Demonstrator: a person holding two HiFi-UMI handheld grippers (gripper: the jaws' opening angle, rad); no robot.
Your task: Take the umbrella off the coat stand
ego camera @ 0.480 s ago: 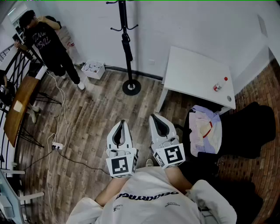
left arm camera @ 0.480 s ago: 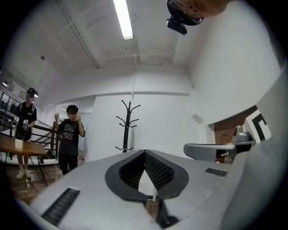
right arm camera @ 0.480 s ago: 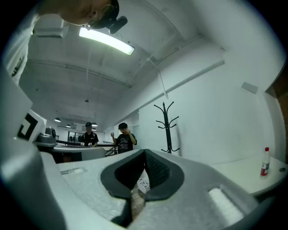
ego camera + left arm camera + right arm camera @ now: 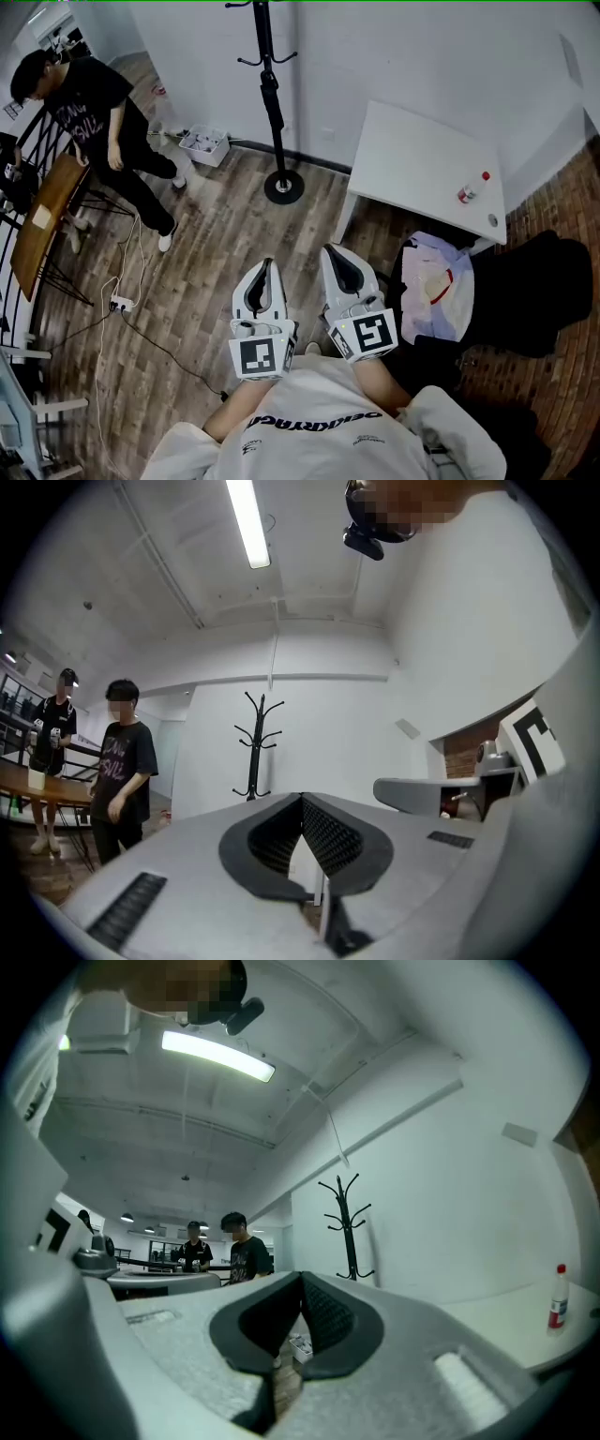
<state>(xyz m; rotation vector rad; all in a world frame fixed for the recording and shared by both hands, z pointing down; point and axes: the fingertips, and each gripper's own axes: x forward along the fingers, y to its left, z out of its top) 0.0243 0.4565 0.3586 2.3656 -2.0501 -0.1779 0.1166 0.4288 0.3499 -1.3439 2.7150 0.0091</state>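
The task is at the approach step, with nothing taken hold of yet. The left hand-held gripper [image 4: 265, 266] and the right hand-held gripper [image 4: 330, 251] are held side by side close to the person's chest, pointing roughly level across the floor. Each has its jaws together, pad tips meeting, with nothing between them.

The umbrella [image 4: 273, 101] is well ahead of both, almost in line with the left one. It hangs folded and dark along the pole of the stand [image 4: 266, 42], below the upper hooks and clear of the base. The desk [image 4: 422, 159] is ahead and off to the right of the right gripper. A bystander [image 4: 94, 103] is ahead and far to the left.

The next move likely calls for closing the gap to the stand, then parting one pair of jaws and raising them to the umbrella. From here I cannot tell how it is hooked on, so the lift-off direction is best judged up close
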